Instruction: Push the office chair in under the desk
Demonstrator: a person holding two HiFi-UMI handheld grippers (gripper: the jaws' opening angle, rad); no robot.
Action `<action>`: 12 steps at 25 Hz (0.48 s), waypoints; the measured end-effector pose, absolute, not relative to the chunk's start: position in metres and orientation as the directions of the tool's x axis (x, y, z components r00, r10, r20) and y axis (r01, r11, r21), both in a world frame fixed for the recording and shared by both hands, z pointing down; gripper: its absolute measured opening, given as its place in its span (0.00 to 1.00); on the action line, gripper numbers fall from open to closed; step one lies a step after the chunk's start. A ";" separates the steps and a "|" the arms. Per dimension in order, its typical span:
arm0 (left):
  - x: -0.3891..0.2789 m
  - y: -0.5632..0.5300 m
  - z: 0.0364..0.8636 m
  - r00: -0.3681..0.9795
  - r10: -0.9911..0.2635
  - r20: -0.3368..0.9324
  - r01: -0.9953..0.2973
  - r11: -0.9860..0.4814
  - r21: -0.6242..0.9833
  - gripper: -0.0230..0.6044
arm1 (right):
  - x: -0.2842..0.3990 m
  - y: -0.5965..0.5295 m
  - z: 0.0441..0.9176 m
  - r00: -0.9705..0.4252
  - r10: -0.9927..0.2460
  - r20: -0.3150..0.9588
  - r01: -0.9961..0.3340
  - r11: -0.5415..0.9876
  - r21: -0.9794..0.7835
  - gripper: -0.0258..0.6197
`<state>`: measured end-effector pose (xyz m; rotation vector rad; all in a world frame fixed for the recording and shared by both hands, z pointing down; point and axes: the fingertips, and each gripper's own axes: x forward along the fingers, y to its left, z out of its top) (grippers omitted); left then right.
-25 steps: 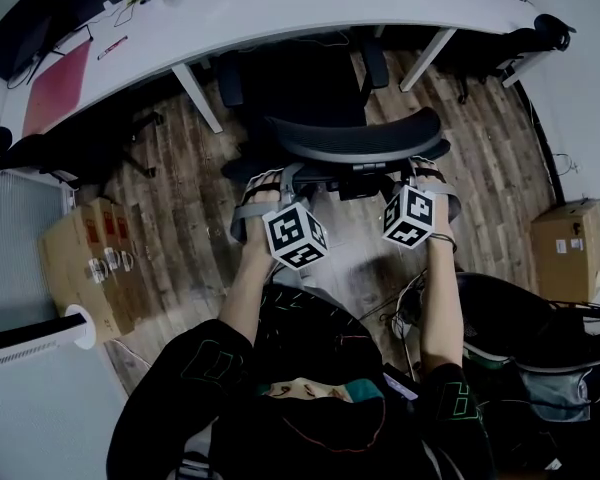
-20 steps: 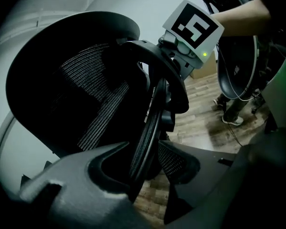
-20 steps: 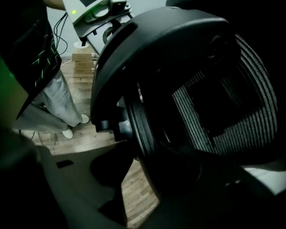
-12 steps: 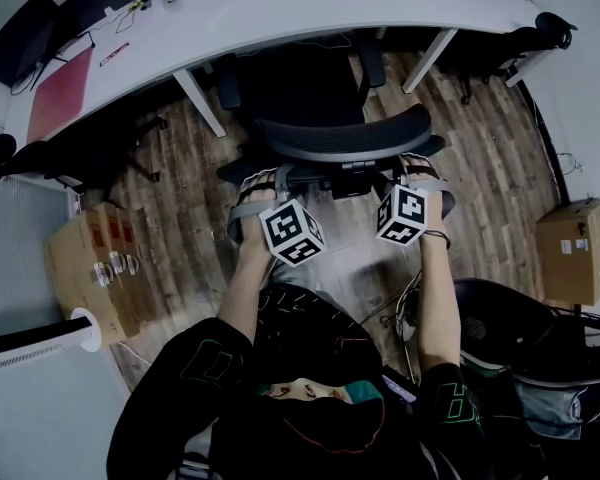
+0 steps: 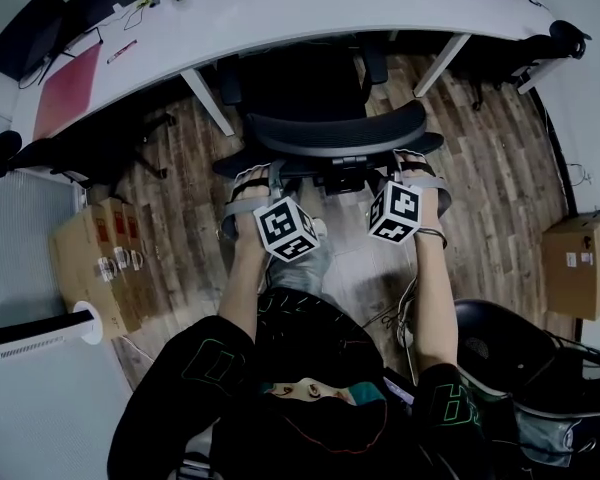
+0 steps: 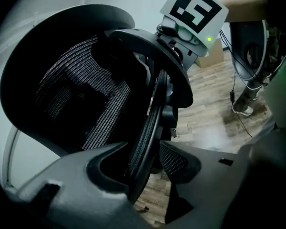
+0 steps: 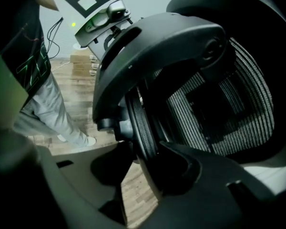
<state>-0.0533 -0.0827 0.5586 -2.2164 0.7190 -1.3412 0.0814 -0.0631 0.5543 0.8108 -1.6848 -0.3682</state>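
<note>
The black mesh office chair faces the white curved desk, its seat partly under the desk top. My left gripper straddles the left side of the backrest rim, my right gripper the right side. In the left gripper view the mesh backrest has its rim between the left gripper's jaws, which have just been opening; a gap shows beside the rim. In the right gripper view the backrest also stands between the right gripper's jaws, with floor showing on one side.
Two white desk legs flank the chair. Cardboard boxes sit on the floor at left, another box at right. A second black chair stands behind me at lower right. Cables trail on the wood floor near my feet.
Both grippers and the chair have moved toward the desk. The backrest now sits closer to the desk edge and more of the seat is hidden beneath the top.
</note>
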 end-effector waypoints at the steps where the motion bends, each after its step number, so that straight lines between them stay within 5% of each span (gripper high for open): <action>1: -0.053 -0.085 0.558 0.388 -0.637 0.666 -0.204 -0.764 -0.612 0.37 | 0.082 -0.066 0.554 -0.091 -0.680 0.728 -0.316 0.713 0.626 0.31; 12: -0.044 -0.109 0.553 0.383 -0.647 0.660 -0.209 -0.756 -0.620 0.37 | 0.092 -0.093 0.554 -0.079 -0.663 0.744 -0.334 0.721 0.607 0.31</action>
